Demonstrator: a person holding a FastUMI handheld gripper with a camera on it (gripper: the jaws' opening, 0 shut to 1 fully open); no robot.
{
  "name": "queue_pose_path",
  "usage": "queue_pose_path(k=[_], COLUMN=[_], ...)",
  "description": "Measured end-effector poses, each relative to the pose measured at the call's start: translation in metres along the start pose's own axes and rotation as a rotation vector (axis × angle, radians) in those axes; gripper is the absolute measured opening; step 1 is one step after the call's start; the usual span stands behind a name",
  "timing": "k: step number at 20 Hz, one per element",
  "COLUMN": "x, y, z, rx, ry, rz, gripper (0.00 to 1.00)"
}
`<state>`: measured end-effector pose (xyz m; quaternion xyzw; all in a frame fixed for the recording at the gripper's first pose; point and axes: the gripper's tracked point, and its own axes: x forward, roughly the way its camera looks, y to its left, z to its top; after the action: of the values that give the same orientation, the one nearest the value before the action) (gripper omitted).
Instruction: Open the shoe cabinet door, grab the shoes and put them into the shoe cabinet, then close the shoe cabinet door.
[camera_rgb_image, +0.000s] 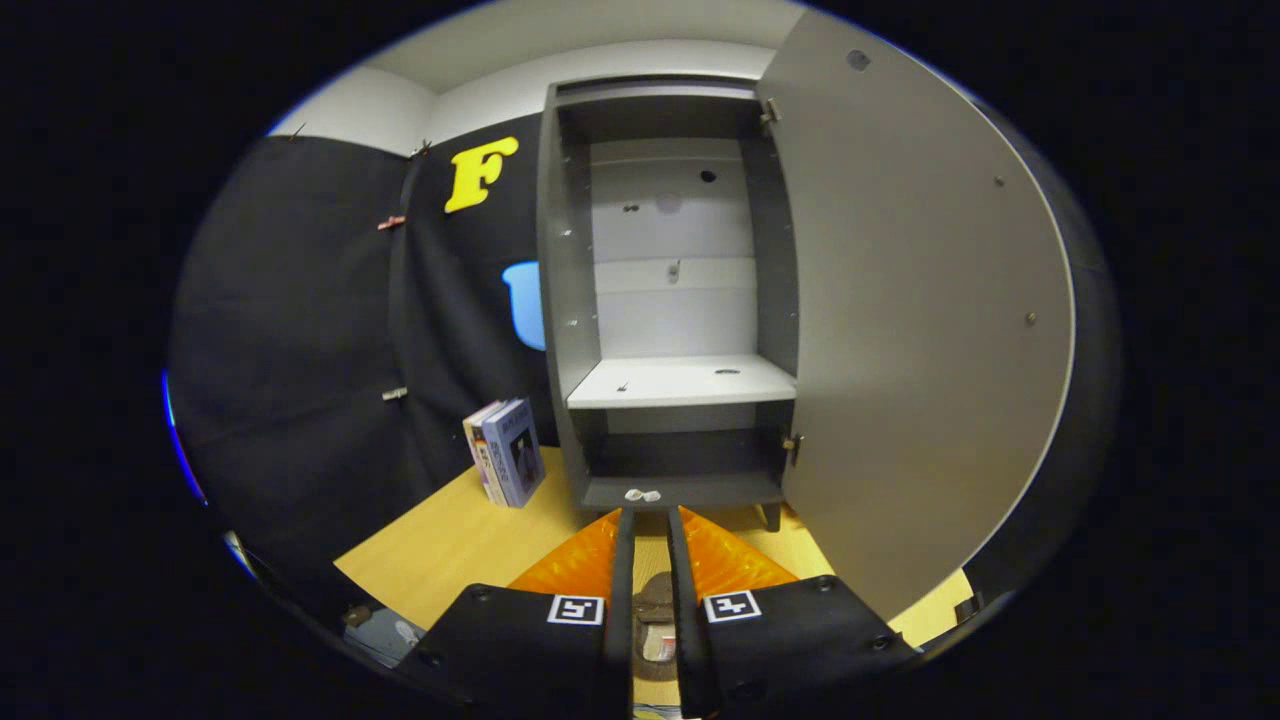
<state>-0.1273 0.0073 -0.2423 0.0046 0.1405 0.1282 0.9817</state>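
Observation:
The grey shoe cabinet (565, 300) stands straight ahead with its door (900, 330) swung wide open to the right. Inside are a pale middle shelf (680, 382) and a dark bottom shelf (680, 490), neither holding shoes. My gripper (652, 515) points at the bottom shelf, its tips just short of the cabinet's front edge. The fingers stand close together with a narrow gap, and a brown shoe (655, 598) shows in that gap, pinched between them and mostly hidden below.
Two small white bits (642, 495) lie on the bottom shelf's front lip. A few books (508, 452) lean on the wooden floor (440, 550) left of the cabinet. The open door walls off the right side.

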Motion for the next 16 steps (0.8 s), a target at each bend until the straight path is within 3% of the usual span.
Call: queue_pose_path(k=[8, 16], x=[0.071, 0.09], y=[-0.008, -0.006], z=[-0.139, -0.244], rx=[0.081, 0.109], ry=[0.225, 0.409], rz=[-0.09, -0.124], gripper=[0.2, 0.21])
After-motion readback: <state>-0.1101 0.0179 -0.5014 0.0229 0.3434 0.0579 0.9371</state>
